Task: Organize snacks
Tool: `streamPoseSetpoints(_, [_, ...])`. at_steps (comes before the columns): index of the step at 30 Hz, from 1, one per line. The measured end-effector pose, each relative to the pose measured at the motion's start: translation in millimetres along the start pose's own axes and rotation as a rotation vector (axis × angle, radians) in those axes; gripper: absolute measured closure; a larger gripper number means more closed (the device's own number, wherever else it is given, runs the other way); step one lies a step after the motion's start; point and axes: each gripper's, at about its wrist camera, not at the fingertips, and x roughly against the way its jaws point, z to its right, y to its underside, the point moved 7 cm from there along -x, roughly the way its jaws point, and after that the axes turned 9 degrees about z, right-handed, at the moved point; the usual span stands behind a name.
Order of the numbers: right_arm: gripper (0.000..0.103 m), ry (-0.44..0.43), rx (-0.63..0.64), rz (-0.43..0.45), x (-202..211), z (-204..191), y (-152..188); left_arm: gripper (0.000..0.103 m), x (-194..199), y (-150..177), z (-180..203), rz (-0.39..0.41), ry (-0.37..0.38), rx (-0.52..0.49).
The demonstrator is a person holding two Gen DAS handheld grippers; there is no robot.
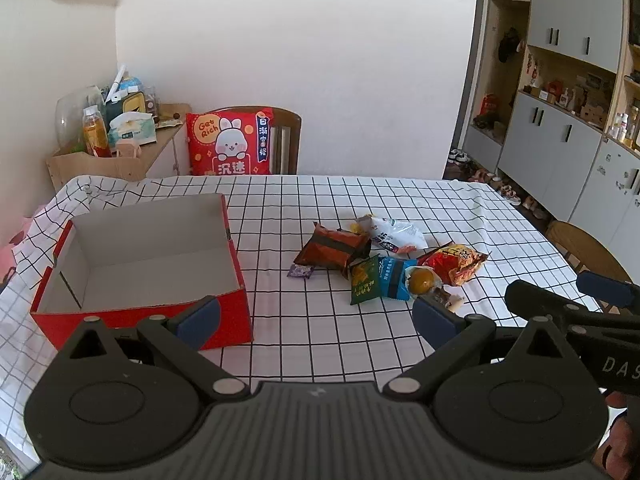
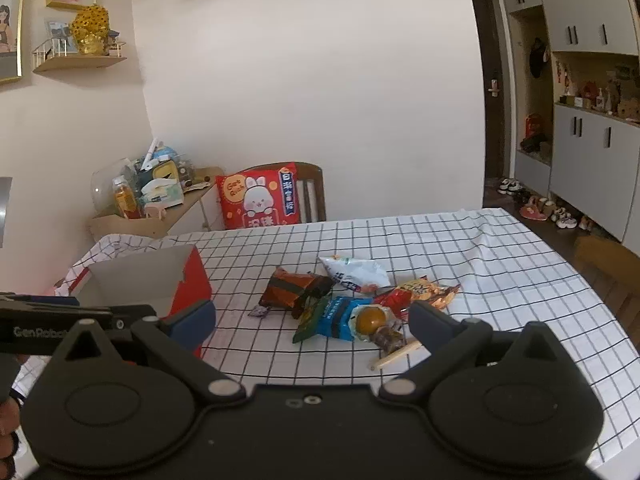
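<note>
Snacks (image 1: 384, 258) lie ahead of my wide-open, empty left gripper (image 1: 316, 316); right gripper (image 2: 312, 322), equally spread, seems just short of them.

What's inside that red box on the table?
The red box shows only bare white walls and floor in the left wrist view, with no snacks inside. The near wall hides a strip of the floor just behind it, so that part cannot be checked.
</note>
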Motion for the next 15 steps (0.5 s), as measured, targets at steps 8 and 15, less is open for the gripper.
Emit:
streamPoseSetpoints(8, [0.001,0.01,0.021,0.006,0.5,0.8,-1.1,0.0,0.8,-1.1,-1.3,0.005,-0.008,0.003])
streamPoseSetpoints(15, [0.001,0.003,0.03,0.008,-0.1,0.3,-1.6,0.0,-0.3,-3.0,-0.4,0.008,-0.011,0.001])
